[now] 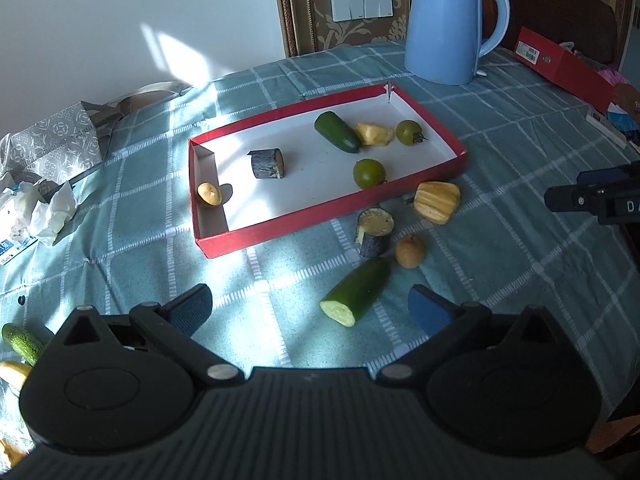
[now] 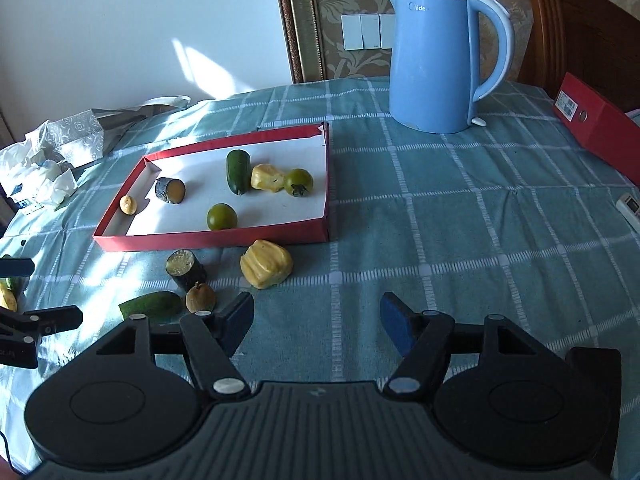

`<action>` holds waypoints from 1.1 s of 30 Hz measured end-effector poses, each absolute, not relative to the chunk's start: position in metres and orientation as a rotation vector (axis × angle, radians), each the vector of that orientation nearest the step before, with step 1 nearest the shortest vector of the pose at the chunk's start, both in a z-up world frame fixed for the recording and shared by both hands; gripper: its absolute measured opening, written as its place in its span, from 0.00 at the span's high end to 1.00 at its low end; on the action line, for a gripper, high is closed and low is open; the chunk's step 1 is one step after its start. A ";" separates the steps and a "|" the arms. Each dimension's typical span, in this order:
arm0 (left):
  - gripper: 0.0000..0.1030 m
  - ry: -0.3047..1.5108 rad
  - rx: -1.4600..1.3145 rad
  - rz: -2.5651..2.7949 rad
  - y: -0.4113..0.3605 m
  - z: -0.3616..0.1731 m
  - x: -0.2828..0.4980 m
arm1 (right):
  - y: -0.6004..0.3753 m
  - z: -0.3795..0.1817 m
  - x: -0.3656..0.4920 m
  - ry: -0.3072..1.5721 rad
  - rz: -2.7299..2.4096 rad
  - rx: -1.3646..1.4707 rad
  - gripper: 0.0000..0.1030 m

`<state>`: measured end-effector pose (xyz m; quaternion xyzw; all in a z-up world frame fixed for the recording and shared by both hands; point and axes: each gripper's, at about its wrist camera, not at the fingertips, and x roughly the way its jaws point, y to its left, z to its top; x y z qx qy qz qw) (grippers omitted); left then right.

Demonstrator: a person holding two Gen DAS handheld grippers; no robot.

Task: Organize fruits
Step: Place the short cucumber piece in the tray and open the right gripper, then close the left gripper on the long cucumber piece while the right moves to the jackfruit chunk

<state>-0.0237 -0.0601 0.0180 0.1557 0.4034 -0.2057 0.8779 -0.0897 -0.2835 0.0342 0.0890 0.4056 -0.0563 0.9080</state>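
Both claws agape and empty — left claw near cucumber half, right claw over checked cloth

We see the shallow red cardboard tray on the checked tablecloth, the blue plastic kettle behind it, a cut cucumber half before it.

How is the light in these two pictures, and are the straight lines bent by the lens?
Left wrist view: hard sunlight falls in patches over the red tray and the tablecloth, so the cut cucumber is bright while the far right is dim. Right wrist view: the same patches, plus a sun patch on the wall; the picture frame leans from fisheye distortion.
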 end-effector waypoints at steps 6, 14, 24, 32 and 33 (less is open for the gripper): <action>0.00 0.839 0.364 -0.440 -0.074 0.010 -0.018 | -0.268 0.044 -0.095 0.842 -0.120 0.139 0.30; 0.00 0.864 0.403 -0.515 -0.070 -0.005 -0.010 | -0.250 0.052 -0.100 0.839 -0.193 0.125 0.30; 0.00 0.905 0.398 -0.617 -0.064 -0.016 0.000 | -0.234 0.048 -0.098 0.848 -0.182 0.127 0.30; 0.01 0.924 0.420 -0.705 -0.079 -0.024 0.017 | -0.235 0.044 -0.077 0.862 -0.122 0.102 0.30; 0.01 0.933 0.434 -0.710 -0.083 -0.027 0.019 | -0.236 0.044 -0.077 0.860 -0.123 0.109 0.30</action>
